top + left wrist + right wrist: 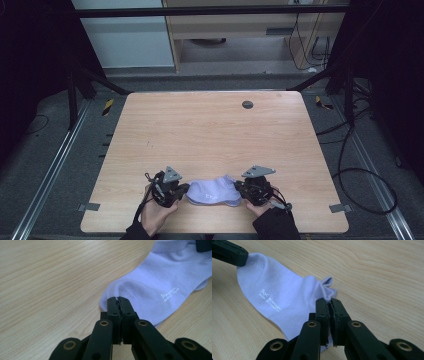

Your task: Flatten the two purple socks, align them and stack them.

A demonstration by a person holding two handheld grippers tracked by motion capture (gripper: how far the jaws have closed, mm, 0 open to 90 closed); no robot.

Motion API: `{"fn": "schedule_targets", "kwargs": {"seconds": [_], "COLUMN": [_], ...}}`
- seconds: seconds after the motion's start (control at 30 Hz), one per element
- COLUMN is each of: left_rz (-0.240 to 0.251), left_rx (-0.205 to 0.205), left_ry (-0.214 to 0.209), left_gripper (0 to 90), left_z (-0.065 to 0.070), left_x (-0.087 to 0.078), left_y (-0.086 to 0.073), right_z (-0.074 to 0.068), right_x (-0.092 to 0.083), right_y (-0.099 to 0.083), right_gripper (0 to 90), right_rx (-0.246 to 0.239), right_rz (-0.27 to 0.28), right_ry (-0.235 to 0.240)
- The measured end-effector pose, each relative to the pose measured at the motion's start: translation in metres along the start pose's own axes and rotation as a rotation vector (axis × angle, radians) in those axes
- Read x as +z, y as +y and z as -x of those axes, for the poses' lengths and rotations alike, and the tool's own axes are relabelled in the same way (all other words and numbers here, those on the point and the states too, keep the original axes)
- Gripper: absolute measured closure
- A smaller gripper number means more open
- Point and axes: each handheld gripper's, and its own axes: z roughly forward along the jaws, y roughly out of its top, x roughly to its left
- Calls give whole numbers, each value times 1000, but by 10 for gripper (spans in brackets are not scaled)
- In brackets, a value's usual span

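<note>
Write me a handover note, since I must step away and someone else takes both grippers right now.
Left gripper: shut on the toe end of the sock.
Right gripper: shut on the sock's cuff end.
Sock: pale lilac, lying flat on the wooden table near its front edge, stretched between the two grippers.
Done: both ends pinched.
Left: probably folding or moving it; nothing folded yet.

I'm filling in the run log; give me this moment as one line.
left gripper: shut on sock toe end | right gripper: shut on sock cuff end | sock: flat on table, near edge
</note>
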Motion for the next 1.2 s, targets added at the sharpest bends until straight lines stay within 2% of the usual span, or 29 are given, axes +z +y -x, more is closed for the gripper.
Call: {"fn": "schedule_targets", "kwargs": {"seconds": [0.3,0.7,0.83,0.97,1.07,1.2], "left_rz": [-27,-57,-19,58,101,111], "left_rx": [4,7,3,5,23,69], "left_ry": [-2,-8,-2,6,-6,-24], "left_gripper": [881,873,827,772,773,776], "left_z": [1,3,2,3,7,14], "left_x": [5,9,3,-8,-8,6], "left_y": [-3,-7,-5,0,3,5], "right_z": [2,6,6,7,4,-5], "right_x": [3,10,8,0,-3,4], "right_y": [-5,-12,-12,-8,-7,-8], "right_gripper": [839,741,679,659,693,779], "right_rx": [2,-5,4,4,-8,-52], "right_rz": [-36,-75,-67,-5,52,72], "right_ry": [-5,-26,-25,-24,-9,35]}}
